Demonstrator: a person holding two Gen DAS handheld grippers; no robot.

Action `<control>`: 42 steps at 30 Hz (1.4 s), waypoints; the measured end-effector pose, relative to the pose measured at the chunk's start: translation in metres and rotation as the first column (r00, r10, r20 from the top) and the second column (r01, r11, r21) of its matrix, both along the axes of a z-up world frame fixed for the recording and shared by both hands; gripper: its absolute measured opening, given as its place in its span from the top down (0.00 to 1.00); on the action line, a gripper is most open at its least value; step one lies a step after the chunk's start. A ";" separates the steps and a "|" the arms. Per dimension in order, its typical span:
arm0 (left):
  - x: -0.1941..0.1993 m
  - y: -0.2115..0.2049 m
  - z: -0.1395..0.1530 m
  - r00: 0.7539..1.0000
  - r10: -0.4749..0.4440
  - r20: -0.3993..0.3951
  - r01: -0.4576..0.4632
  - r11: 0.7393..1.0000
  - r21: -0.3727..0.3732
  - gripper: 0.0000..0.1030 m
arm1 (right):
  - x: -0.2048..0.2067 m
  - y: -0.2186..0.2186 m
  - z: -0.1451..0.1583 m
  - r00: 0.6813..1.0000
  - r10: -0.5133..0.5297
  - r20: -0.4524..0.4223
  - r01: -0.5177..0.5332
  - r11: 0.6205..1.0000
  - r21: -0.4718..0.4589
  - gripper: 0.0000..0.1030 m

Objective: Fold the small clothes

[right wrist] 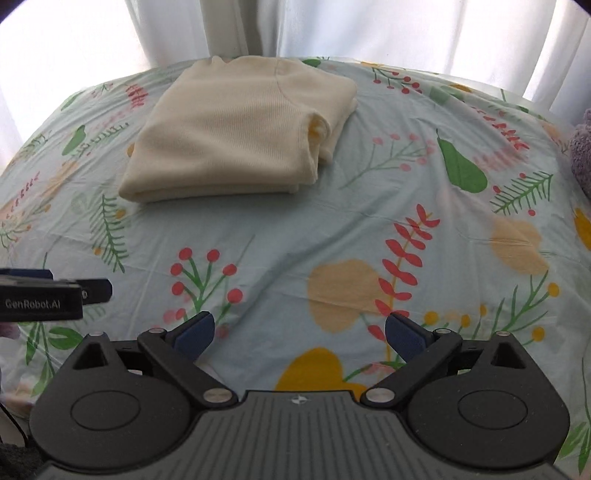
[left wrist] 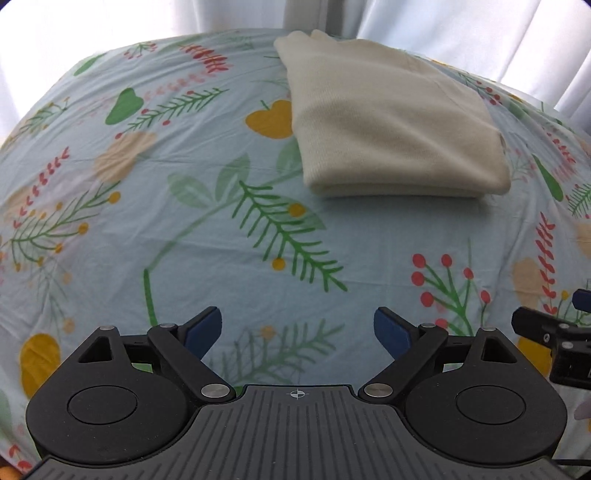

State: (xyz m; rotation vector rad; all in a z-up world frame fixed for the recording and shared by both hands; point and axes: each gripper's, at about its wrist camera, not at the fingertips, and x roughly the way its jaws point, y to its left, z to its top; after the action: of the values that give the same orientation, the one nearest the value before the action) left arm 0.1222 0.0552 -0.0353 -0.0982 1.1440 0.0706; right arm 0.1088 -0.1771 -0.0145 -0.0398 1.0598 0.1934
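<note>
A cream knitted garment [left wrist: 391, 118] lies folded in a neat rectangle on the floral sheet [left wrist: 207, 236], at the far right in the left wrist view. In the right wrist view the garment [right wrist: 236, 129] lies at the far left. My left gripper [left wrist: 297, 332] is open and empty, low over the sheet, well short of the garment. My right gripper [right wrist: 299, 334] is open and empty too, near the front. Each gripper shows at the edge of the other's view: the right gripper [left wrist: 565, 332] and the left gripper [right wrist: 48, 295].
White curtains [right wrist: 332, 29] hang behind the far edge of the surface. A purple fuzzy object [right wrist: 581, 155] sits at the right edge. Bare sheet lies between the grippers and the garment.
</note>
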 end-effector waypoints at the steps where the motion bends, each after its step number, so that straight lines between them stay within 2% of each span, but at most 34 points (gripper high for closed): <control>1: 0.001 0.001 0.003 1.000 -0.001 0.002 0.001 1.000 0.003 0.09 | 0.001 0.000 0.003 1.000 -0.011 0.003 0.011 1.000 0.012 0.04; 5: 0.010 -0.001 0.018 0.999 -0.030 0.026 0.028 0.998 0.054 0.08 | 0.019 0.008 0.015 0.999 0.001 -0.035 -0.002 1.000 -0.025 0.04; 8: 0.016 -0.002 0.031 0.997 -0.047 0.066 0.041 0.995 0.094 0.07 | 0.027 0.018 0.024 1.000 0.012 -0.014 -0.013 0.999 -0.053 0.04; 14: 0.035 0.007 0.046 0.996 -0.037 0.086 0.037 0.999 0.002 0.07 | 0.052 0.032 0.034 0.999 -0.028 -0.042 0.023 0.994 -0.109 0.04; 19: 0.048 0.007 0.045 0.998 -0.030 0.062 0.027 0.999 0.039 0.07 | 0.067 0.038 0.039 0.997 -0.061 -0.046 0.056 0.994 -0.096 0.04; 27: 0.056 0.009 0.041 0.999 -0.023 0.038 0.022 0.999 0.025 0.07 | 0.076 0.048 0.041 0.999 -0.049 -0.021 0.045 0.988 -0.151 0.04; 42: 0.058 0.006 0.037 1.000 -0.026 0.016 0.026 0.999 0.021 0.07 | 0.078 0.047 0.038 0.998 -0.053 -0.029 0.049 0.989 -0.143 0.04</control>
State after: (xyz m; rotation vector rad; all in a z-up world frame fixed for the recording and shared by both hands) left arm 0.1801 0.0609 0.0020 -0.0653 1.1276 0.0581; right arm 0.1864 -0.1299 0.0237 -0.1384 1.1047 0.0719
